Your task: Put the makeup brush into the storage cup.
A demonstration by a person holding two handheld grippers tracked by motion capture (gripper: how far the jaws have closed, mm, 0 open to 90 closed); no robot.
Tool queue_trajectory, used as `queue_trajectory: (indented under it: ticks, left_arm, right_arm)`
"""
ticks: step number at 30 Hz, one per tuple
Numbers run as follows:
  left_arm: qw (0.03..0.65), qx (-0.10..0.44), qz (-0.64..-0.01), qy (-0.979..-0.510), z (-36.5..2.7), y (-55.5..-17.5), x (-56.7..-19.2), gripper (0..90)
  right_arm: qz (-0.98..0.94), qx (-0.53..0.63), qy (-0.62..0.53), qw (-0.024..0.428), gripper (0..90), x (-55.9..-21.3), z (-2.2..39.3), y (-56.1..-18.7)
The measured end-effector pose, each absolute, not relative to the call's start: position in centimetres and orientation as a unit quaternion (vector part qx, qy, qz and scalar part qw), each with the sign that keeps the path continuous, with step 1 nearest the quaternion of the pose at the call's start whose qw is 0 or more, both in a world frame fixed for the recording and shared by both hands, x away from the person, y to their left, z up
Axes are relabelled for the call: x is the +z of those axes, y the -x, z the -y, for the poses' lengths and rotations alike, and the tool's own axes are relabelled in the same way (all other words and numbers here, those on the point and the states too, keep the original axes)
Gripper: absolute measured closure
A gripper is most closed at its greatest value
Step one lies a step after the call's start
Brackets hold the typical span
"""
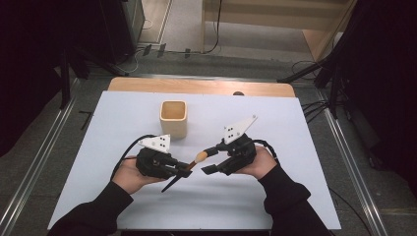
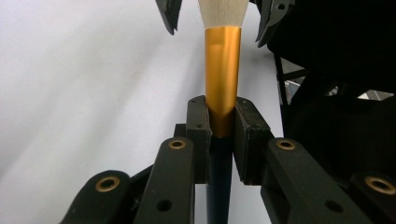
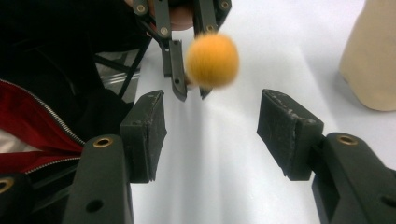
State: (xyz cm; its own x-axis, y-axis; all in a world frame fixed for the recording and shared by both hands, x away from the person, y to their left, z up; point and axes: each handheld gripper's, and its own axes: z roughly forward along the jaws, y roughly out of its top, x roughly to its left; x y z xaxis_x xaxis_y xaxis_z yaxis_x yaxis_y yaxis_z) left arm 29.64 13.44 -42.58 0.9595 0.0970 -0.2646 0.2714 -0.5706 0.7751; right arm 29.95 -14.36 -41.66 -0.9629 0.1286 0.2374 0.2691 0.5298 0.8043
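White sheet (image 1: pixel 147 196) over a wooden table (image 1: pixel 196 86), grey floor and dark stands behind; centre of the high view.

Item 1. Makeup brush (image 1: pixel 196 160), lower centre of the high view, held off the sheet between the two hands. Gold ferrule (image 2: pixel 222 70), dark handle, pale tuft with an orange tip pointing at the right-hand tool.

Item 2. Left gripper (image 1: pixel 179 172), lower left of centre. Jaws clamped together on the brush where ferrule meets handle, seen at the centre of the left gripper view.

Item 3. Right gripper (image 1: pixel 212 158), lower right of centre. Jaws apart, nothing between the pads (image 3: pixel 144 135); the tuft sits just ahead of them, in the upper centre of the right gripper view.

Handling note, as judgement: this looks like a hand-over or regrip. The right jaws would do best to pass the soft tuft and close on the rigid ferrule, centred, while the left holds firm; letting go too soon risks a drop.

Item 4. Holder cup (image 1: pixel 173 119), squarish, beige, upright, upper centre of the high view, well apart from both grippers. Interior appears empty as far as the opening shows.
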Motion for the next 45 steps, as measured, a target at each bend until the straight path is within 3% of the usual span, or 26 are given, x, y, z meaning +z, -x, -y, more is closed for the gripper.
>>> queue_trajectory:
  ticks: [8,45]
  left_arm:
    - [0.475,-0.090,-0.117,-0.867,-14.3,-29.8,-42.5,79.2]
    - [0.555,-0.069,-0.144,-0.817,-16.3,-29.7,-42.8,79.3]
  right_arm:
    - [0.863,-0.487,0.124,0.043,38.6,-42.7,15.0,-29.5]
    - [0.829,-0.539,0.148,0.033,31.1,-44.1,16.8,-27.9]
